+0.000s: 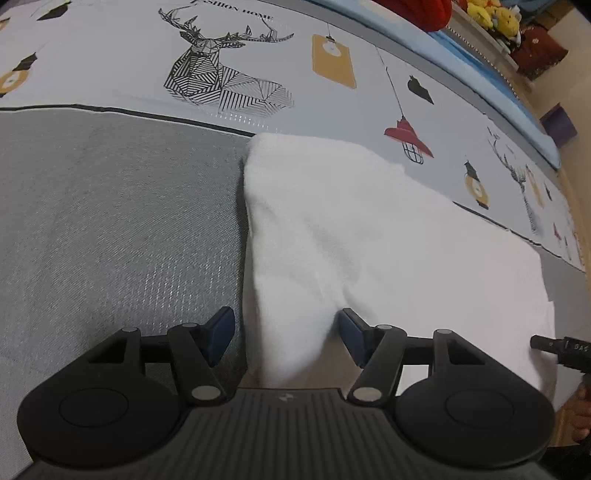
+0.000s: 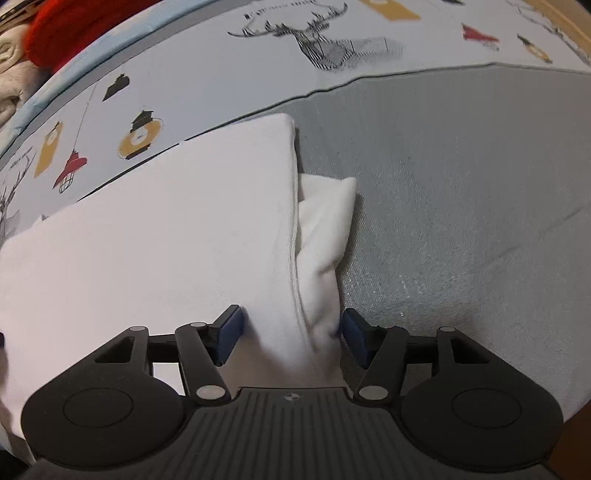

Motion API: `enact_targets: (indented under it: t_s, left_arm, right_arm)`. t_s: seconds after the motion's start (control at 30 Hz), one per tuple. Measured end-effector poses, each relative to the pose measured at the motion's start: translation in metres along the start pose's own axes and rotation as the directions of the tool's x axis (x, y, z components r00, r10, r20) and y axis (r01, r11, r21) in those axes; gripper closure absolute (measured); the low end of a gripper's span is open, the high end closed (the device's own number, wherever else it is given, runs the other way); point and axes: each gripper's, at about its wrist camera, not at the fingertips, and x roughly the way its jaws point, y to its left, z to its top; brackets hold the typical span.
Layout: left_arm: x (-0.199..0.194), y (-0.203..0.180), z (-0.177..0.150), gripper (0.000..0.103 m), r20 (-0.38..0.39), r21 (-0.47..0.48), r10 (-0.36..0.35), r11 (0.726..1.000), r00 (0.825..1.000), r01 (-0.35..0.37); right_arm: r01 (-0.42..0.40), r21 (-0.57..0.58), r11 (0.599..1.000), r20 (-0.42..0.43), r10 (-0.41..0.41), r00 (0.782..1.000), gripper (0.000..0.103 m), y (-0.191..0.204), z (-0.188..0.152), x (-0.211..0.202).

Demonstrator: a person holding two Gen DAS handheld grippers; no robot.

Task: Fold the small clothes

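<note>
Through the left wrist camera I look steeply down on a white garment (image 1: pixel 332 229) lying on a grey bedcover (image 1: pixel 110 221). The garment fills the centre and right of the frame, its folded left edge running down the middle. My left gripper (image 1: pixel 284 332) sits at the bottom, its blue-padded fingers (image 1: pixel 221 328) standing apart. The garment's near corner lies between them, and neither pad presses on it. Along the top runs a pale printed sheet (image 1: pixel 110 55) with a line-drawn deer (image 1: pixel 221 70) and hanging lamps. At the lower right edge, part of the other gripper and a hand (image 1: pixel 576 413) show.

Through the right wrist camera the same garment (image 2: pixel 166 229) fills the left and centre, with a smaller fold (image 2: pixel 325 221) sticking out from under its right edge onto the bedcover (image 2: pixel 461 203). My right gripper (image 2: pixel 291 332) is at the bottom, fingers (image 2: pixel 231 332) apart, straddling the garment's near edge without clamping it. The printed sheet (image 2: pixel 221 74) curves across the top; something red (image 2: pixel 74 26) lies in the upper left corner.
</note>
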Motion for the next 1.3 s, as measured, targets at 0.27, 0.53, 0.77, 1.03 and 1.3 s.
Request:
enact_targets:
  t_s: [0.27,0.53,0.77,1.03,1.3]
  left_arm:
    - [-0.017,-0.010,0.007,0.085,0.058,0.043,-0.003,0.999,0.998,0.000]
    - [-0.074,-0.028,0.051,0.084,0.189,0.156,0.049,0.985,0.981,-0.079]
    - [-0.045,0.039,0.041,0.042,0.085,0.004,0.088,0.996,0.993,-0.088]
    - [-0.031,0.057,0.047,0.043,-0.019,-0.096,-0.026,0.995,0.999,0.024]
    - [-0.011,0.055,0.043,0.044,-0.090,-0.049,0.010,0.999,0.996,-0.014]
  right_arm:
    - [-0.007,0.033,0.999,0.051,0.005,0.999,0.080,0.013,0.009,0.001]
    - [-0.138,0.010,0.990,0.246,0.131,0.960,0.084,0.046,0.020,-0.019]
    - [-0.041,-0.069,0.997,0.270,0.058,0.961,0.049,0.080,0.025,-0.016]
    - [0.000,-0.122,0.992,0.102,0.012,0.995,0.047,0.071,0.011,0.001]
    - [0.001,-0.148,0.989,0.072,0.010,0.997,0.054,0.068,0.000,0.006]
